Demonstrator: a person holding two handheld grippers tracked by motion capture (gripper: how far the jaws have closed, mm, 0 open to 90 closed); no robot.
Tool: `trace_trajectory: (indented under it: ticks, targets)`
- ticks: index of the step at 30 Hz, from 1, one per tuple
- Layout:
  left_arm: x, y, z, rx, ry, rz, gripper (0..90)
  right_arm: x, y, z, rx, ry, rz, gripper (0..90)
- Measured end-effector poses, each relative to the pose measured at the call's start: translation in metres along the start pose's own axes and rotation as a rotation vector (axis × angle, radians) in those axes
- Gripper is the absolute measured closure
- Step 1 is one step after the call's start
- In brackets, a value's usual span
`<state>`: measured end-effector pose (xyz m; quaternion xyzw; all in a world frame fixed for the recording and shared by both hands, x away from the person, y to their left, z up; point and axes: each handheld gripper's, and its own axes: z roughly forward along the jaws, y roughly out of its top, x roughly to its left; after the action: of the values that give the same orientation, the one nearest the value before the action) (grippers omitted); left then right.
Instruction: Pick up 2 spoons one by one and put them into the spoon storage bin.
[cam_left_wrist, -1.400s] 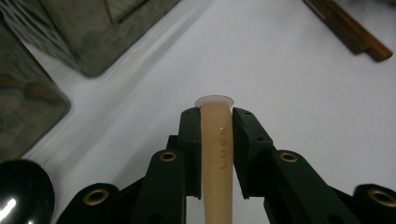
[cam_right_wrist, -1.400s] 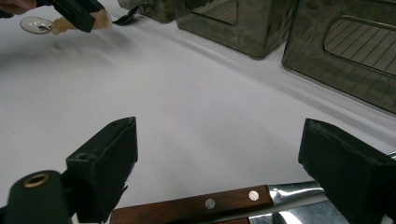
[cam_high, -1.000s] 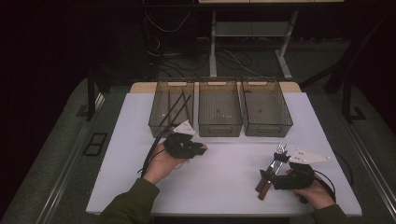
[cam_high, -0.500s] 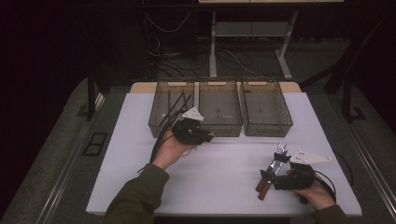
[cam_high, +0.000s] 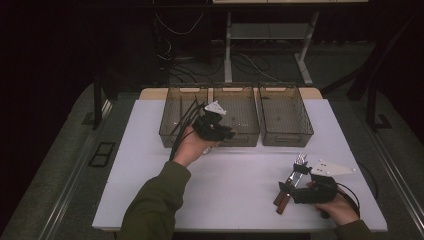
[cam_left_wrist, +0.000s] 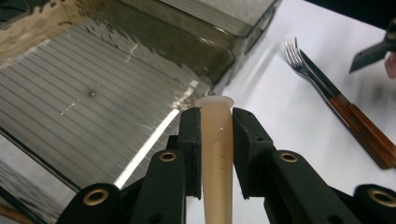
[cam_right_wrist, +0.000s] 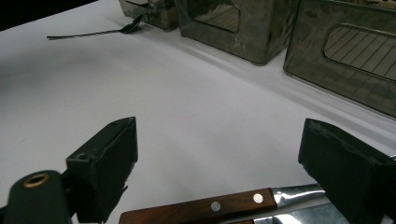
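Left gripper (cam_left_wrist: 215, 140): jaws clenched on a cream handle (cam_left_wrist: 215, 154), probably a utensil's, its end held over the middle bin (cam_high: 239, 116), seemingly for dropping in. Right gripper (cam_right_wrist: 224, 158): jaws released, spread astride a wooden-handled knife (cam_right_wrist: 219, 205) lying on the surface (cam_high: 240, 175) in front of the middle bin, likely the next pick. A fork (cam_left_wrist: 299, 58) lies alongside the knife. Left bin (cam_high: 172, 117) holds dark utensils; right bin (cam_high: 285, 115) stands adjacent. Nothing blocks the drop.

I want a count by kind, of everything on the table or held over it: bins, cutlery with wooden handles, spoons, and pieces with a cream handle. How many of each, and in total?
Bins: 3
Wooden-handled cutlery: 2
Spoon: 1
Cream-handled piece: 1
Total: 7
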<state>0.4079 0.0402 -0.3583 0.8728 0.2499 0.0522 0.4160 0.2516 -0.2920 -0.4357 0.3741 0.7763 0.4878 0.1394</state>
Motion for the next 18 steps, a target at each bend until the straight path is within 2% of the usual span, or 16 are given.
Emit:
trace_trajectory:
  ticks: [6,16,18]
  targets:
    - [0.011,0.016,0.004,-0.007,0.014,-0.009,73.6,0.0,0.0,0.0,-0.003,0.0,0.0,12.0]
    - [0.032,0.05,0.025,-0.028,0.059,-0.011,73.6,-0.001,0.0,-0.002,-0.02,-0.002,0.01,12.0]
    - [0.037,0.055,0.032,-0.037,0.067,-0.033,73.5,-0.001,0.0,-0.002,-0.022,-0.002,0.012,12.0]
